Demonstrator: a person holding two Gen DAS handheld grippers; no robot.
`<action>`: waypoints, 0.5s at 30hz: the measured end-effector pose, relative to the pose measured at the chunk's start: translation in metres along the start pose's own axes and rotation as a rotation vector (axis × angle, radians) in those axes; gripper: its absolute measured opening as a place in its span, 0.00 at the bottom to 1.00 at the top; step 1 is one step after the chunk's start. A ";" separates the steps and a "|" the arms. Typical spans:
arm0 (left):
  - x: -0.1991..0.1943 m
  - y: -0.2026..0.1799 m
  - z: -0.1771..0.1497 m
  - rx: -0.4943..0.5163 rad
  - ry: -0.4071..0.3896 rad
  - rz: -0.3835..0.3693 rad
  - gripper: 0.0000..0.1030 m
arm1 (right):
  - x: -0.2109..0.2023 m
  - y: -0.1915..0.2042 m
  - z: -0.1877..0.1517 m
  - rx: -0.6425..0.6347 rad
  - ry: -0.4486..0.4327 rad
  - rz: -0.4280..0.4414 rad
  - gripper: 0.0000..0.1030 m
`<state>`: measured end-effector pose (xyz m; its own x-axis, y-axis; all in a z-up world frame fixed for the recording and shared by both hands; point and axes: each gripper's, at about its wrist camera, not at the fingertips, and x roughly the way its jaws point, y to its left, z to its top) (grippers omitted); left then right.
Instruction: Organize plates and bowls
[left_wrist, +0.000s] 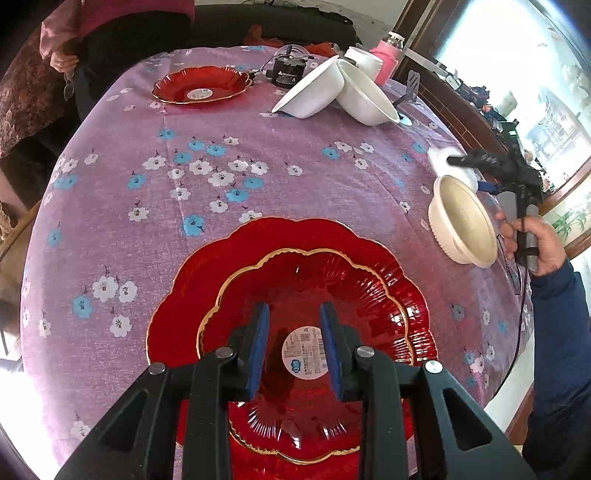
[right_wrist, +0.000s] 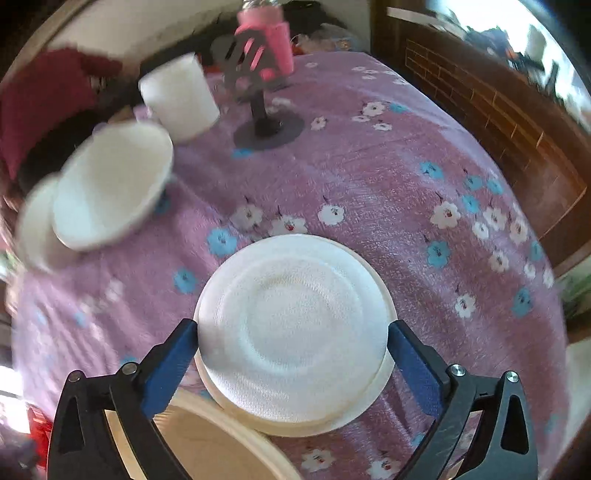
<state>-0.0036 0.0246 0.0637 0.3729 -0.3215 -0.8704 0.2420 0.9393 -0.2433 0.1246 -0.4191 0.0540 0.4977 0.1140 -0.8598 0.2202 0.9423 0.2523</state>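
The bench (left_wrist: 258, 147), covered in a purple flowered cloth, has broad open room across its middle; its far edge is crowded by two white bowls (left_wrist: 332, 92) tilted against each other, a pink bottle (left_wrist: 386, 59), a small black stand (left_wrist: 410, 92) and a lone red plate (left_wrist: 201, 86); the right edge runs near a wooden wall panel (right_wrist: 498, 122). The left hand-held gripper (left_wrist: 294, 347) points steeply down over two stacked red plates (left_wrist: 295, 295) with gold rims at the near edge; its blue pads stand a little apart with only the upper plate's label showing between them, and whether they touch the plate I cannot tell. The right hand-held gripper (right_wrist: 293, 354) also tilts steeply down; its jaws are spread wide to either side of an upturned white bowl (right_wrist: 295, 328) that rests on the cloth, and whether the pads touch its rim I cannot tell. A cream bowl (right_wrist: 207, 443) lies just beside, at the near edge. The left wrist view alone shows a person's hand (left_wrist: 532, 243) gripping the right tool's handle, the cream bowl (left_wrist: 465, 221) from the side, and another person standing beyond the far left corner; the right wrist view alone shows a white cup (right_wrist: 177, 99) clearly.
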 end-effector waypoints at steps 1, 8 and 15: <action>-0.001 -0.001 0.000 0.003 -0.002 -0.001 0.26 | -0.010 -0.003 0.000 0.028 -0.023 0.047 0.99; -0.006 -0.008 0.000 0.012 -0.012 -0.002 0.26 | -0.083 -0.013 -0.026 0.271 -0.215 0.958 1.00; -0.002 -0.026 -0.008 0.040 0.004 -0.041 0.27 | -0.026 0.044 -0.162 0.341 0.265 1.373 1.00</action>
<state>-0.0174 0.0015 0.0687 0.3584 -0.3595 -0.8616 0.2925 0.9197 -0.2620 -0.0151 -0.3298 0.0156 0.3179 0.9429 0.0996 -0.0912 -0.0742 0.9931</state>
